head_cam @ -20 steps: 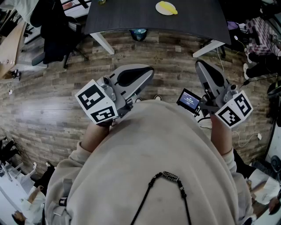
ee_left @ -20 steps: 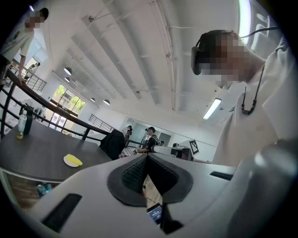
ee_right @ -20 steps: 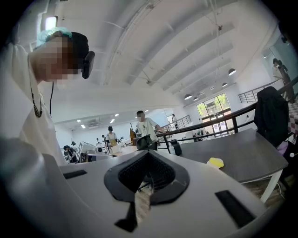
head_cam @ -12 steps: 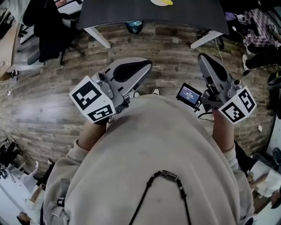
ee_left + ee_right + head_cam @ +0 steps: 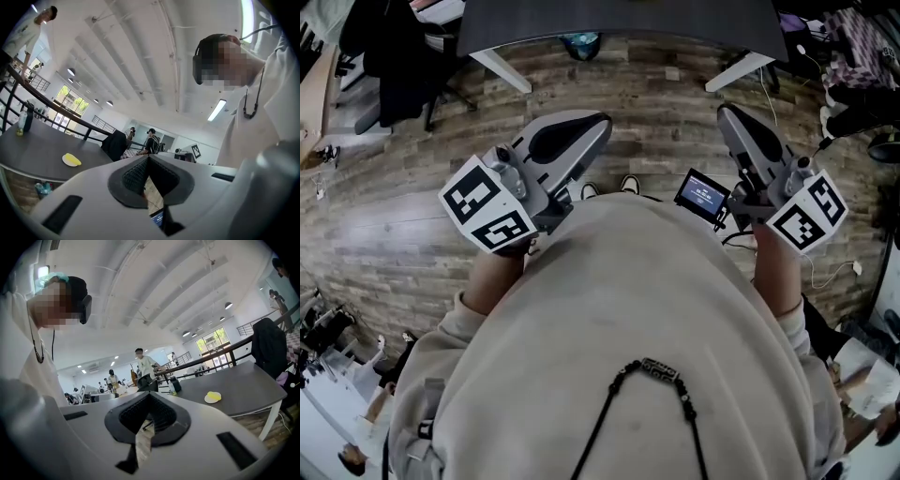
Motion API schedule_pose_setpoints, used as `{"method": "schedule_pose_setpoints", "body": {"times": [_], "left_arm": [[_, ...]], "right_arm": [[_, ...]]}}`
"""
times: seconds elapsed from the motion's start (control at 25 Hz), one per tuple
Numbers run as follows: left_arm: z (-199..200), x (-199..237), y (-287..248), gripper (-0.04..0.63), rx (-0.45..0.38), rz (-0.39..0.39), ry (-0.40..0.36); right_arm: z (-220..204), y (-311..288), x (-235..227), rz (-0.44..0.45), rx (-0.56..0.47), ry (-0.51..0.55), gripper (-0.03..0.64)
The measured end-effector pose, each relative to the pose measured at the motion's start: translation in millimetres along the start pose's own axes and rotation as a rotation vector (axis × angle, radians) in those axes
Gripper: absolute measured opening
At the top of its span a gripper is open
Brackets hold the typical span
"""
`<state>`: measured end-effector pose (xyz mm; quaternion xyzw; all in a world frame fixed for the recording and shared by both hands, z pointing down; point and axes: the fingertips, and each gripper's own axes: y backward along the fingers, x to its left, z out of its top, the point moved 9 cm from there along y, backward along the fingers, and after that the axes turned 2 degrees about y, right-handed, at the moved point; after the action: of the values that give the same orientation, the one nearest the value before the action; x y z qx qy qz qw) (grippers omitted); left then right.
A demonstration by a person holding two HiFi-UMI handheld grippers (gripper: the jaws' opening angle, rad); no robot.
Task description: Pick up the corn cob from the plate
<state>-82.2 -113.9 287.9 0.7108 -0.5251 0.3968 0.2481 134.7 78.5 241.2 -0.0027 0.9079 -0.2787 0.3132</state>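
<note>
The left gripper [image 5: 149,158] has its jaws closed together, the dark ribbed pads meeting at the tip with nothing between them. The right gripper [image 5: 150,395] is the same, jaws pressed together and empty. From the head view both are held out in front of the person's pale sweatshirt [image 5: 628,319] above a wood-plank floor [image 5: 394,244]. Each carries a marker cube [image 5: 492,214] at its rear, and a small lit screen [image 5: 703,195] sits just beside the right one. The near edge of the dark surface [image 5: 619,14] runs along the top of that view, well apart from both grippers. The corn cob [image 5: 215,395] lies on a small white plate [image 5: 208,400] on that surface. It is small and far off in both gripper views, so it reads as little more than a yellow lump, probably lying on its side. In the right gripper view the plate is to the right of the closed jaws and beyond them. In the left gripper view it is to their left, out on the open part of the surface. A dark bottle [image 5: 175,384] stands farther along the surface, apart from the plate, near a railing. Several people stand or sit in the bright hall behind. Neither gripper touches the plate or the cob.
</note>
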Motion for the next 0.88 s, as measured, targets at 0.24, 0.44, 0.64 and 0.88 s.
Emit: {"method": "schedule_pose_setpoints", "body": {"times": [0.24,0.44,0.64,0.88], "left_arm": [[-6,16,-12,0.006,0.011,0.010,0.000],[-16,15,-28,0.006,0.051,0.037,0.003],[-23,20,-22,0.006,0.073,0.083,-0.004],[-14,16,-22,0.006,0.010,0.109,-0.060]], "right_arm": [[-12,-10,-23,0.005,-0.014,-0.022,0.015],[-30,0,-47,0.016,-0.033,-0.059,0.015],[-50,3,-57,0.020,-0.044,-0.095,0.015],[-59,13,-69,0.034,-0.080,-0.140,0.015]]}}
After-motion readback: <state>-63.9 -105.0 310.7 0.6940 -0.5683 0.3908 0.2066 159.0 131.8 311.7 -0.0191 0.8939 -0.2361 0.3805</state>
